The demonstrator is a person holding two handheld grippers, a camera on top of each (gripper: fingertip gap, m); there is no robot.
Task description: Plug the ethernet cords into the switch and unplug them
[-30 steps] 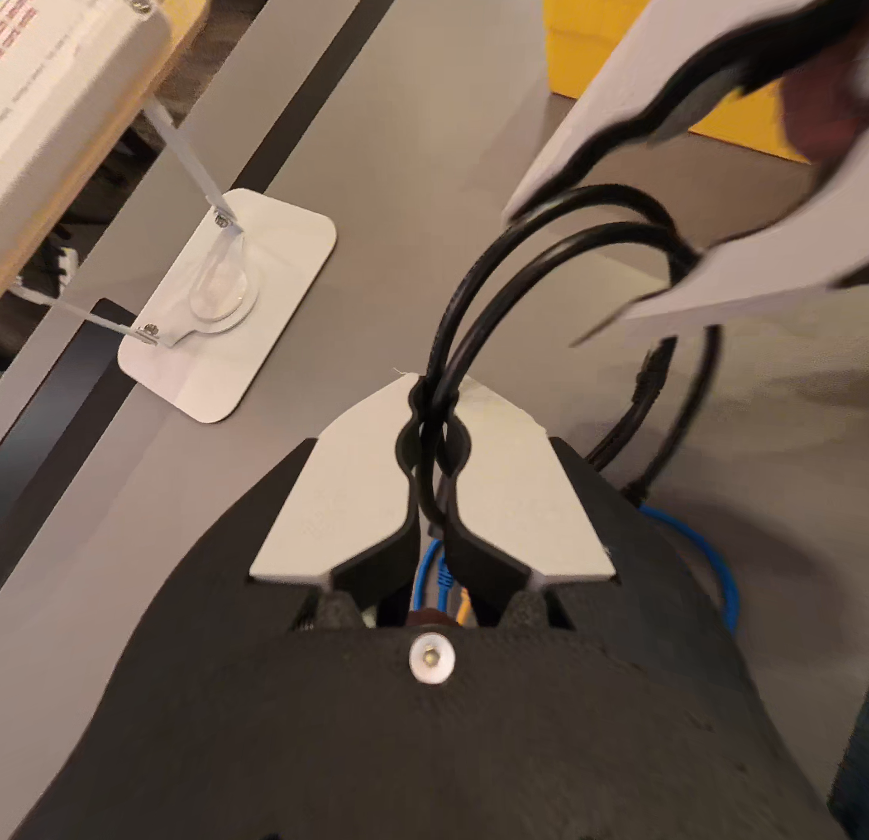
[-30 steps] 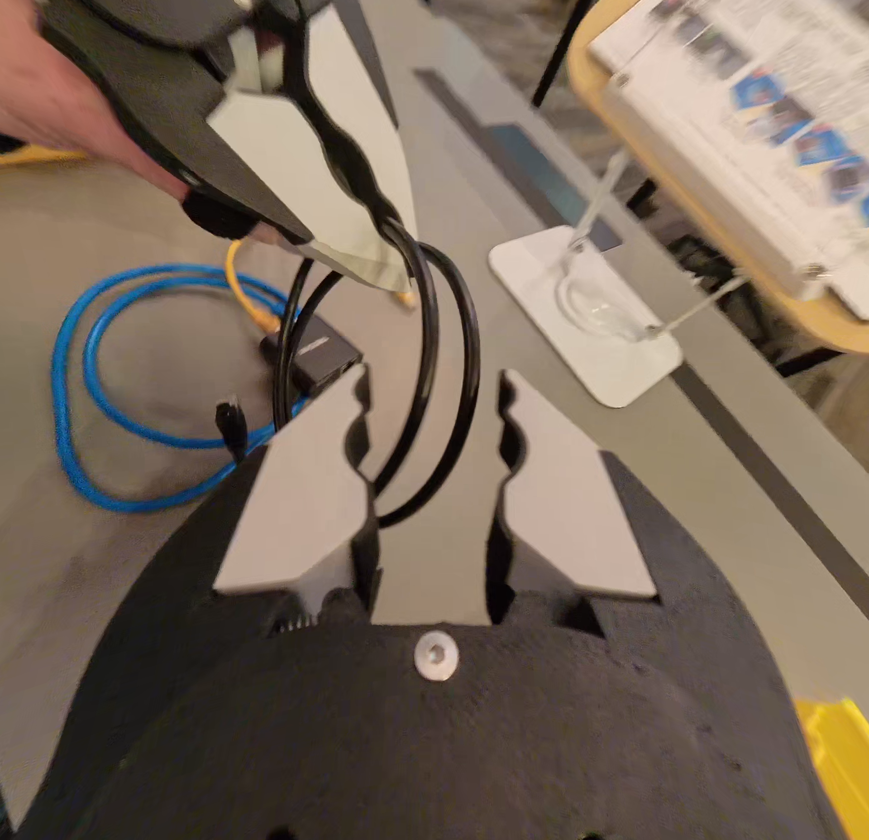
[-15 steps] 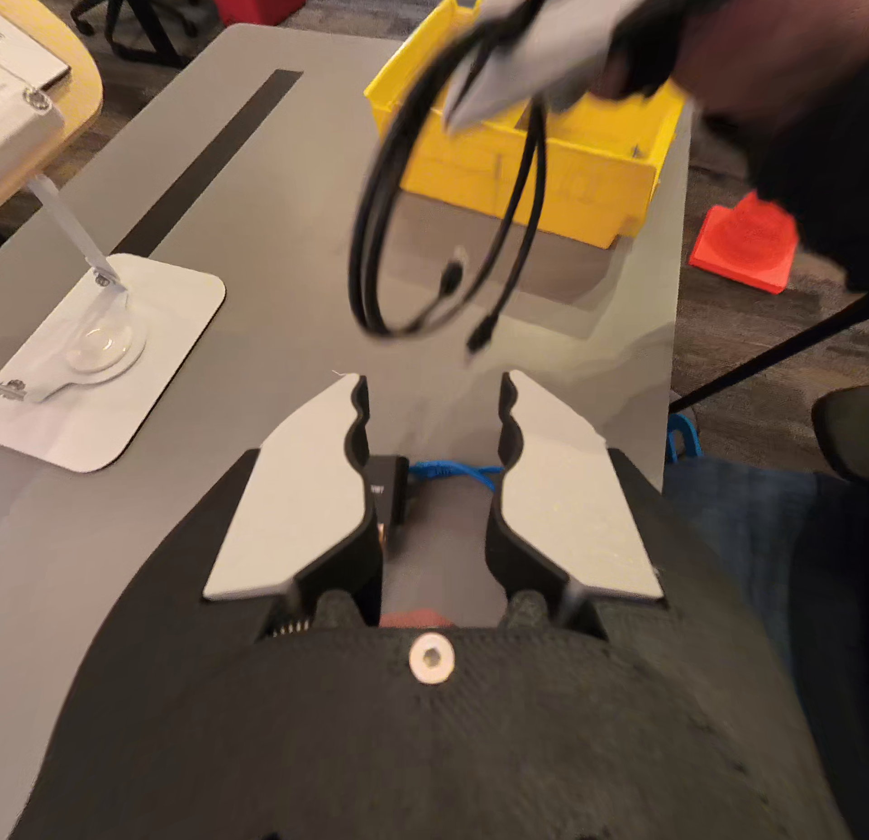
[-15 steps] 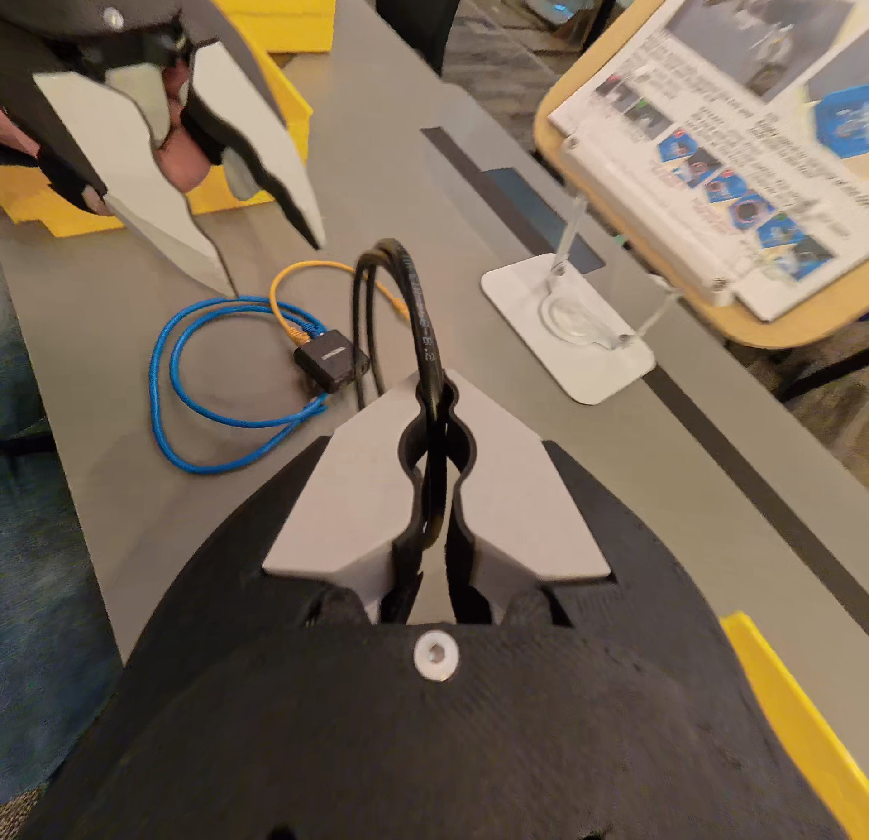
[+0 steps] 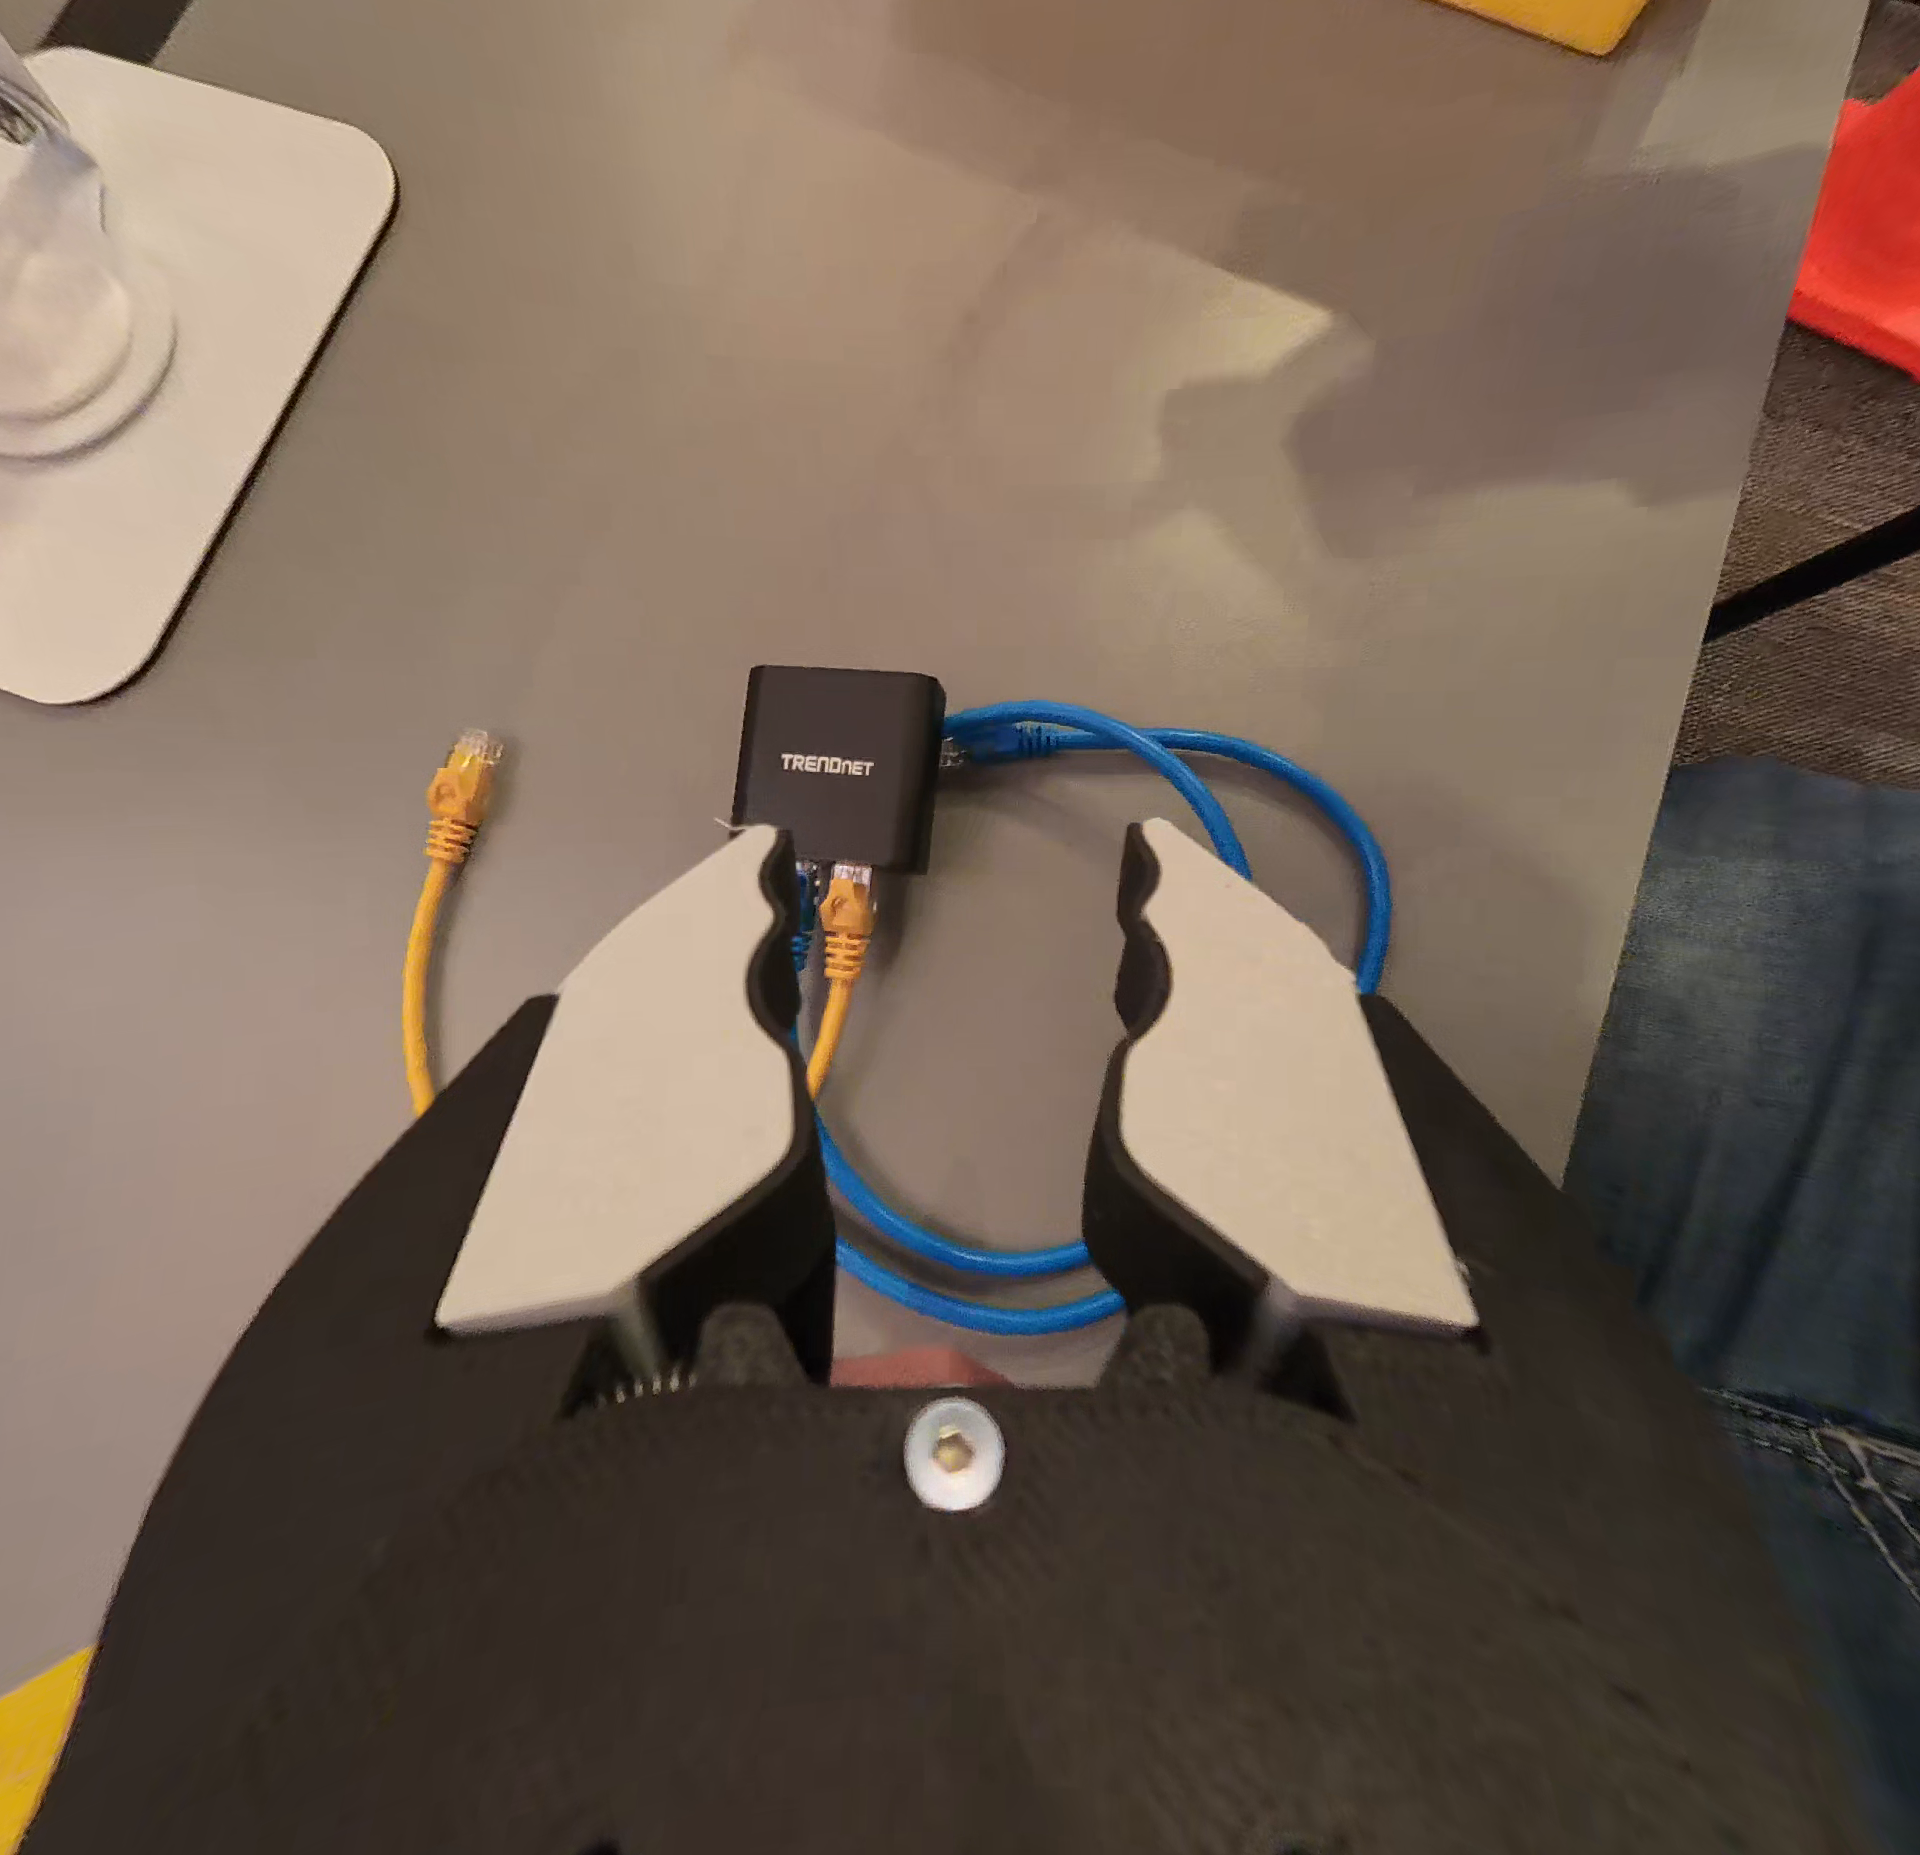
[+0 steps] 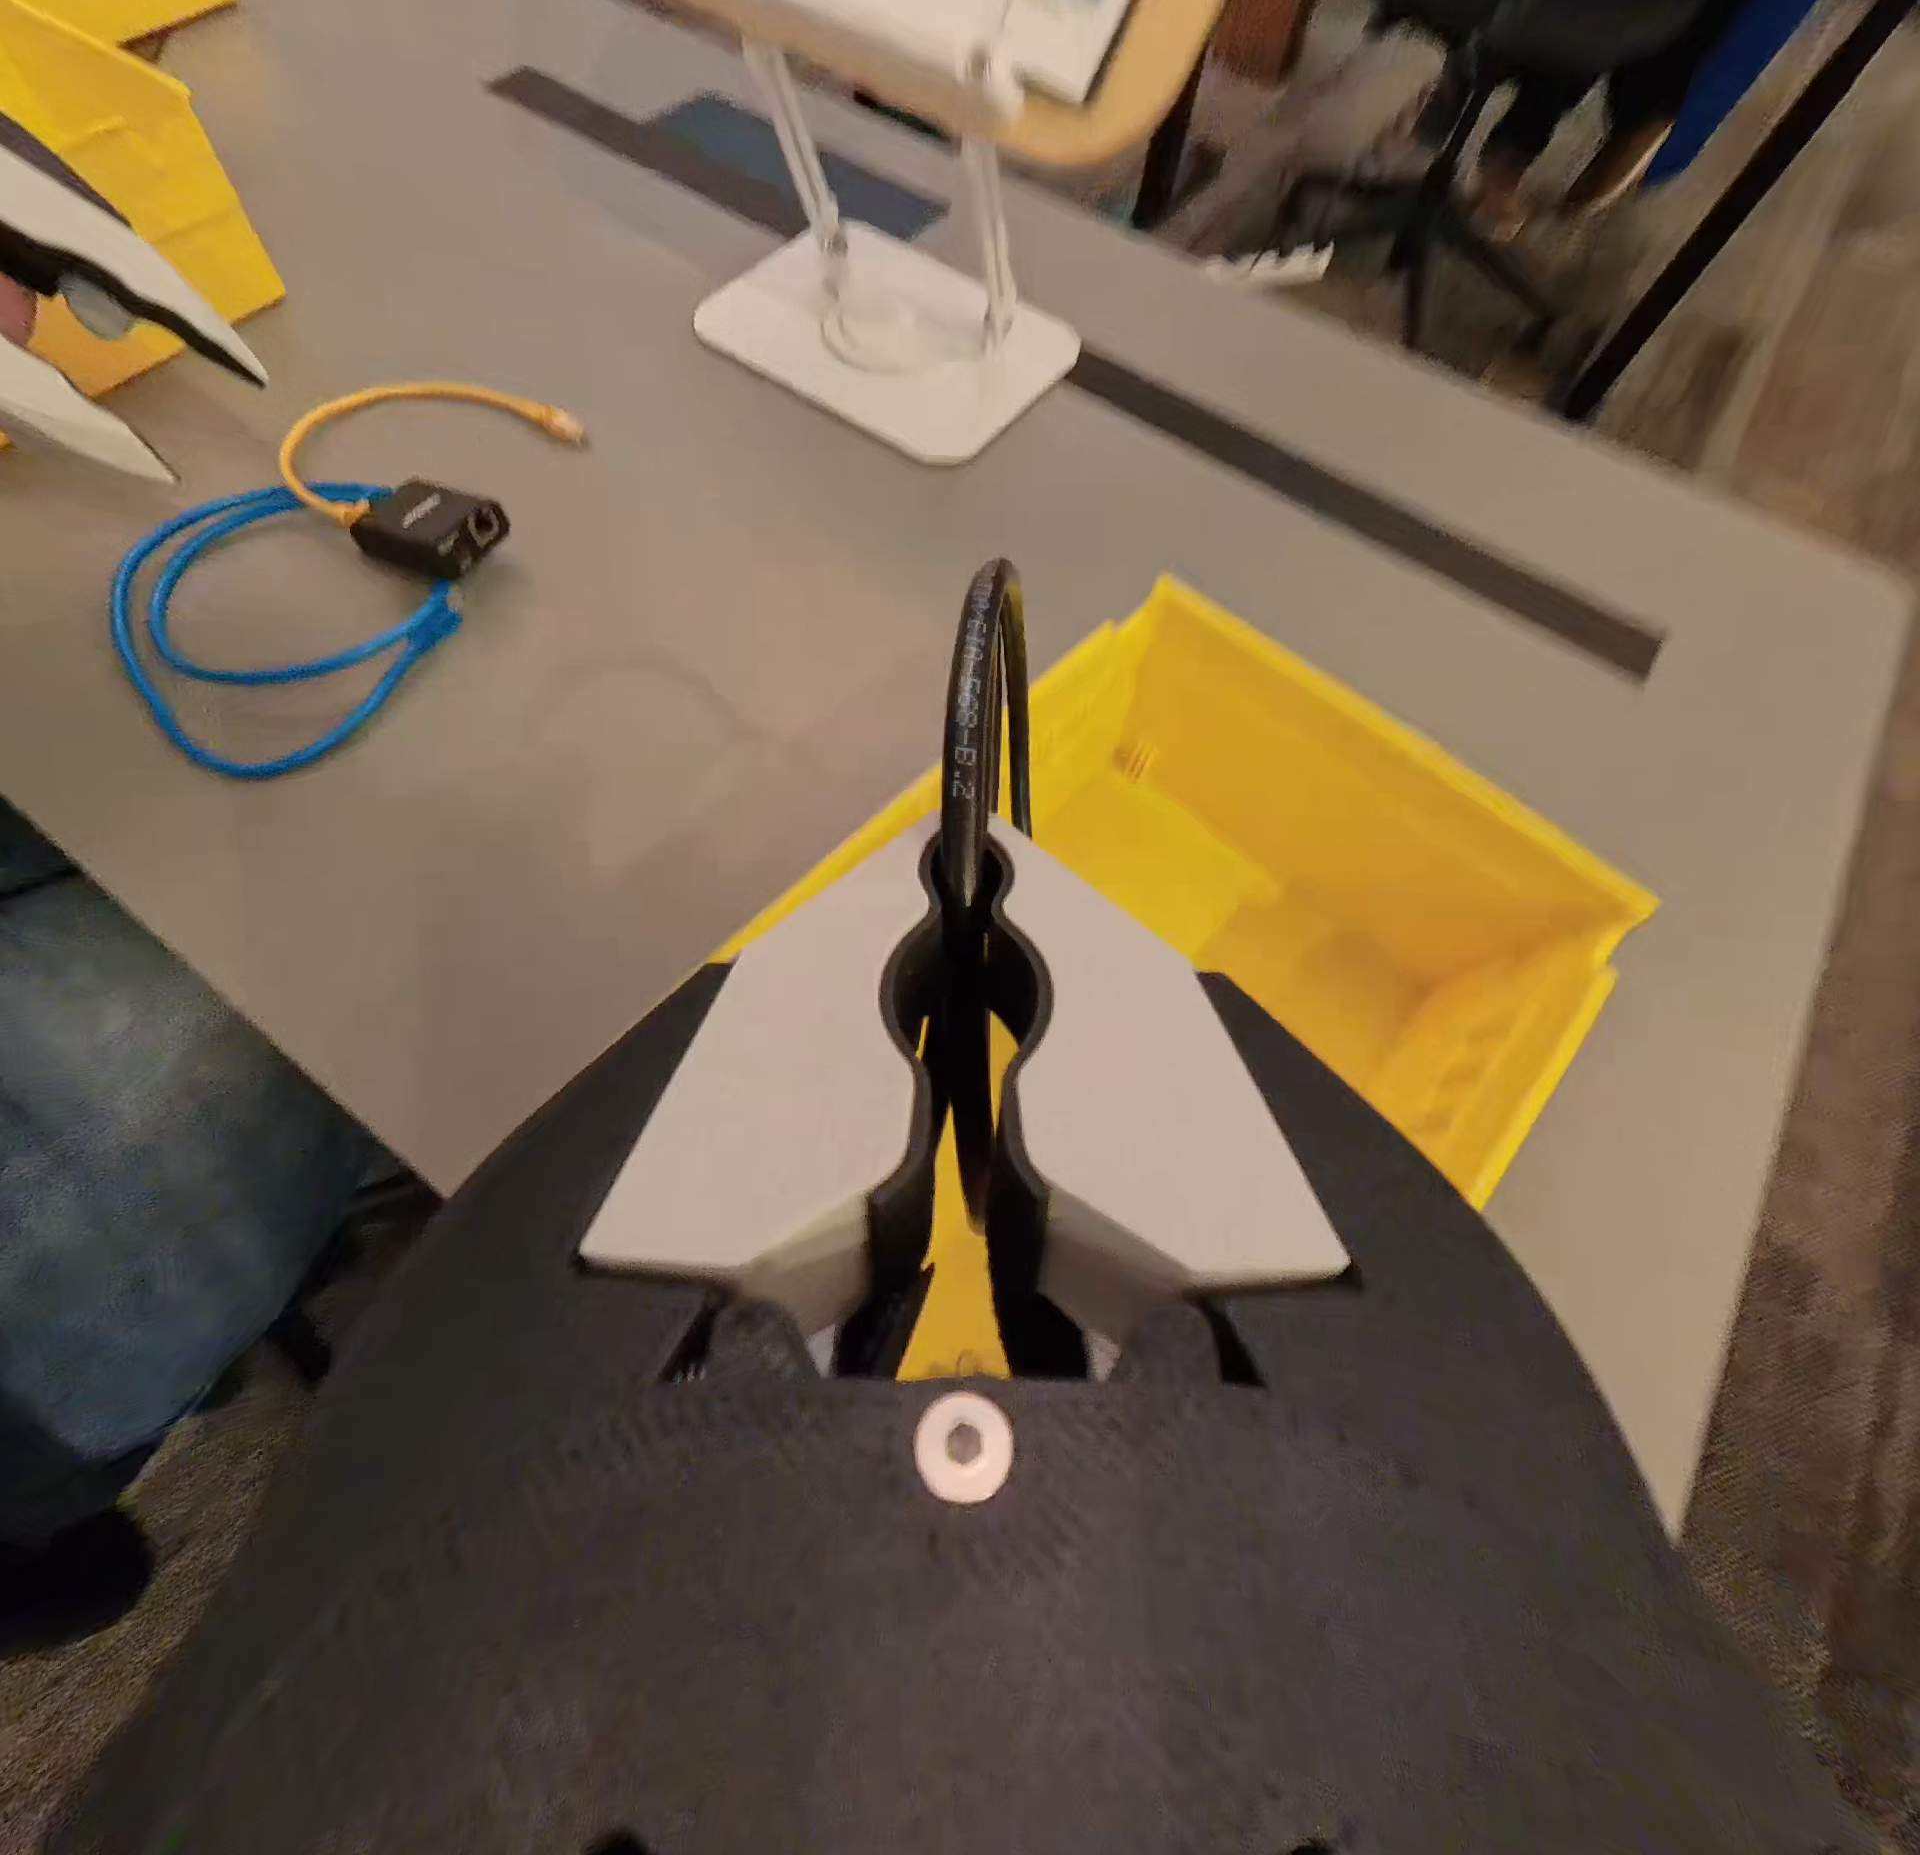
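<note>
Small black box-shaped plastic switch (image 5: 836, 761): smooth matte casing with rounded edges, lying flat on the grey matte worktop (image 5: 727, 351) near its front edge. White lettering on its top face.

Orange ethernet cord (image 5: 842, 964): thin round jacket with a ribbed strain relief. One clear-tipped plug is seated in the switch's near face; the other plug lies loose on the worktop to the left, apart from the switch.

Blue ethernet cord (image 5: 1299, 777): glossy jacket looped in a double ring right of and in front of the switch. One end sits in the near face beside the orange plug; the other lies at the switch's right side, whether seated there cannot be told.

Black ethernet cord (image 6: 971, 725): stiff glossy jacket, printed, arched upward in a loop.

Left tongs (image 5: 951, 844): two pale grey flat-faced fingers with black scalloped inner edges on a coarse black printed body. Spread wide and empty above the blue loop, left tip just over the switch's near corner.

Right tongs (image 6: 966, 849): same build, pressed together, pinching the black cord in their scalloped notches above a yellow plastic bin (image 6: 1455, 870).

Left wrist view alone shows both near-face plugs and a red object off the worktop edge. Right wrist view alone shows the black cord, the bin's interior, an open port on the switch's far face, and a white rounded base plate (image 6: 894, 371) carrying clear acrylic legs under a tan board.
</note>
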